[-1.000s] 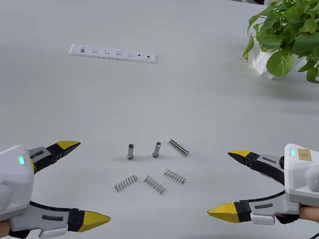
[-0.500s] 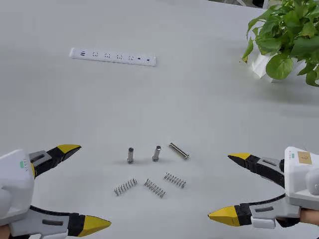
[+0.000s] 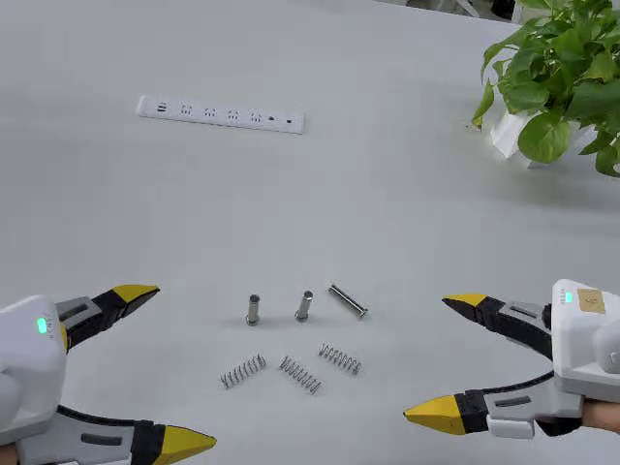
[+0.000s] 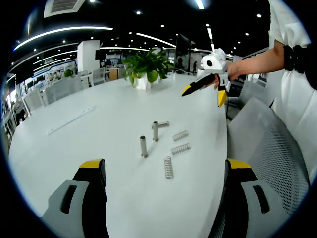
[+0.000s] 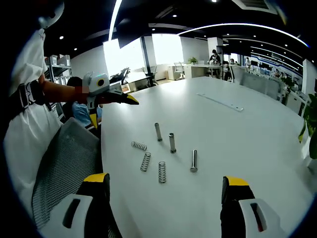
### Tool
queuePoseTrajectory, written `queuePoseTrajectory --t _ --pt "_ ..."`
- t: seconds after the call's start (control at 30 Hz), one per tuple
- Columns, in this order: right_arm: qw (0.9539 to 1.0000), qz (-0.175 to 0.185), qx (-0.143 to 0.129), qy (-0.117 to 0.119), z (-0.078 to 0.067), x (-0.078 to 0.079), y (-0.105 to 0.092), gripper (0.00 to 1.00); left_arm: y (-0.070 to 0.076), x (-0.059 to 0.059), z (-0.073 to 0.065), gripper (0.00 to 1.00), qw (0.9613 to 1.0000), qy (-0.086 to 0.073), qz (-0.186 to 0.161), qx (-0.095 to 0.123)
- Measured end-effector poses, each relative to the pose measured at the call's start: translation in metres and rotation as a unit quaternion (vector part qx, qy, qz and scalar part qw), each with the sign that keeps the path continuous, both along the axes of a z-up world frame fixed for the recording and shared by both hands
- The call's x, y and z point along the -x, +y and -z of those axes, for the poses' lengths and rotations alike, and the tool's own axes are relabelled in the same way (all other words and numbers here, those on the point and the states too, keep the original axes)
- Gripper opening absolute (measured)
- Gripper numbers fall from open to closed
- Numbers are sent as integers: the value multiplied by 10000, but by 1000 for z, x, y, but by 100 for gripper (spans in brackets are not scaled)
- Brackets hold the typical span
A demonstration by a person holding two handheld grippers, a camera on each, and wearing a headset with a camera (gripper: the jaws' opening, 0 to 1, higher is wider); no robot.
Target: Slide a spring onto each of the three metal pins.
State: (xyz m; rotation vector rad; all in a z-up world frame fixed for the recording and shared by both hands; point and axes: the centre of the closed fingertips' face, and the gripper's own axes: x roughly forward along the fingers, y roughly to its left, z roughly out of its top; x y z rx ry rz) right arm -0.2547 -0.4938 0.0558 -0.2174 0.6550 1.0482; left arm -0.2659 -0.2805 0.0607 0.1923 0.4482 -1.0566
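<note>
Three metal pins are on the white table: two stand upright (image 3: 253, 309) (image 3: 304, 306), and a third pin (image 3: 348, 299) lies on its side to their right. Three springs (image 3: 242, 370) (image 3: 300, 374) (image 3: 340, 358) lie loose in a row just in front of them. My left gripper (image 3: 147, 370) hovers open at the near left, well apart from the parts. At the near right my right gripper (image 3: 449, 358) is open too, nothing between its yellow-tipped fingers. In the left gripper view the pins (image 4: 143, 147) and springs (image 4: 168, 167) lie ahead; the right gripper view shows the lying pin (image 5: 193, 160).
A white power strip (image 3: 220, 113) lies at the far left of the table. A potted green plant (image 3: 556, 68) stands at the far right corner. A grey mesh chair (image 4: 267, 144) sits by the table's edge.
The head camera tilted a little, so the whole scene shifted down in view. Pins and springs lie as before. Both grippers stay open in about the same places.
</note>
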Motion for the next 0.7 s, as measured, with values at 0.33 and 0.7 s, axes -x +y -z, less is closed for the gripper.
queuePoseTrajectory --t 0.33,0.7 --pt "10000 -55 79 -14 -4 -26 14 90 -3 -5 0 99 10000 33 16 49" --pt "10000 -12 83 -12 -7 -63 30 79 -3 -15 2 99 9999 80 38 103"
